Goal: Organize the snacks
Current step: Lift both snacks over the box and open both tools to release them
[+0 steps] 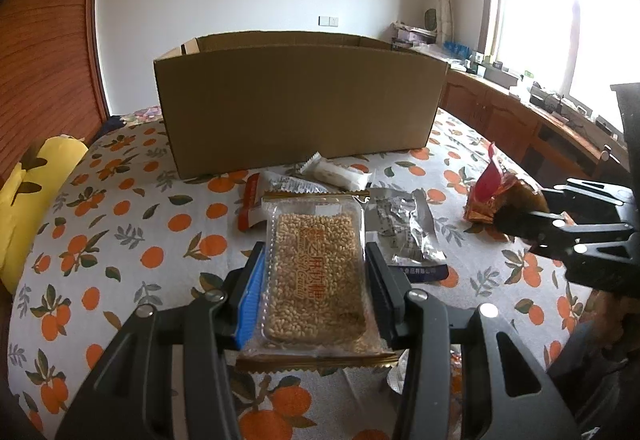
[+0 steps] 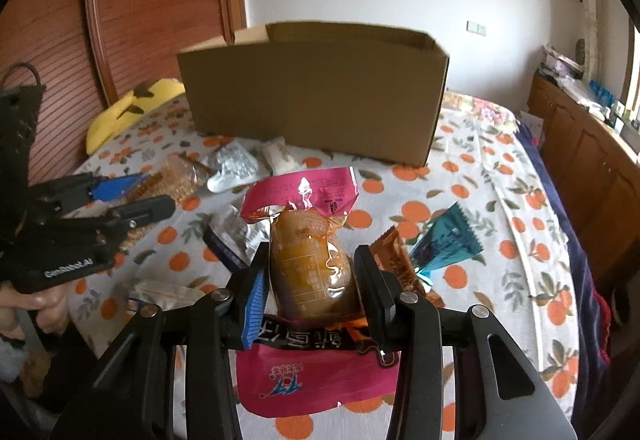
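Note:
My left gripper [image 1: 316, 250] is shut on a clear packet of puffed rice cake [image 1: 316, 300], held flat a little above the orange-print bedspread [image 1: 120, 232]. My right gripper [image 2: 313, 252] is shut on a brown snack in a pink-topped pouch [image 2: 304, 228], which stands upright between the pads. An open cardboard box [image 1: 300, 100] stands on the bed beyond both grippers. In the left wrist view the right gripper [image 1: 516, 228] shows at the right edge with its pouch [image 1: 504, 192]. The right wrist view shows the left gripper [image 2: 158, 194] at the left with the rice cake [image 2: 180, 176].
Loose snacks lie between me and the box: a white packet [image 1: 340, 172], a silver one [image 1: 400, 228], a red-and-white one [image 1: 252, 204], a teal wrapper [image 2: 444, 240] and a pink pouch [image 2: 312, 380]. A yellow pillow [image 1: 24, 200] lies left; wooden cabinets [image 1: 500, 120] run along the right.

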Motion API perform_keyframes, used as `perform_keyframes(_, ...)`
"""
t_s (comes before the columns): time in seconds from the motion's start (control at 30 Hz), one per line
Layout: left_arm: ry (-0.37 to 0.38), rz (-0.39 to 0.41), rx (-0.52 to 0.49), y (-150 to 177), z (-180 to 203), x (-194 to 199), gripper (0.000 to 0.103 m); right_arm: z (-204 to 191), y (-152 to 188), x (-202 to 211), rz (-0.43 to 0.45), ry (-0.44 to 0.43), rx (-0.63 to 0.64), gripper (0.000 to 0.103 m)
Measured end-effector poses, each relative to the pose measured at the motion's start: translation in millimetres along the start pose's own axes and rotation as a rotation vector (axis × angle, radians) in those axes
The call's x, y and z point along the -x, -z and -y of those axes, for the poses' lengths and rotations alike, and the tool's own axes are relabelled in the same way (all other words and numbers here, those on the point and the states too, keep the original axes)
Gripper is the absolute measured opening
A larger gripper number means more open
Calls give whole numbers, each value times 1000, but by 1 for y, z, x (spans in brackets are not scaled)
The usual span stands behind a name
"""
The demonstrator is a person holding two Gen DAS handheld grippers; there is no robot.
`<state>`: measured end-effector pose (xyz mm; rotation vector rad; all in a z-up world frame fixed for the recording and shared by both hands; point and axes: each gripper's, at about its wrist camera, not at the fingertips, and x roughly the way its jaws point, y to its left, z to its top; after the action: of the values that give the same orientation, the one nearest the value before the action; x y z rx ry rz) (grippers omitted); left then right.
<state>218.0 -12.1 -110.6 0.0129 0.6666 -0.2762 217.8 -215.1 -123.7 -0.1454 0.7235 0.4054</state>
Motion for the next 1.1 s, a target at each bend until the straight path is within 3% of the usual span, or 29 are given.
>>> perform_keyframes(0.5,2,81,-42,-28,2,33,46,-18,-14,13,37,-20,8,42)
perform_keyframes(0.8,18,63,-41,-27,3,25,46,-20,-6,-2,8,-34,-3,42)
perform_keyframes(1.1,59,86,-43,-55,-2,16,46,-12,-21,-6,25,-50,-8,42)
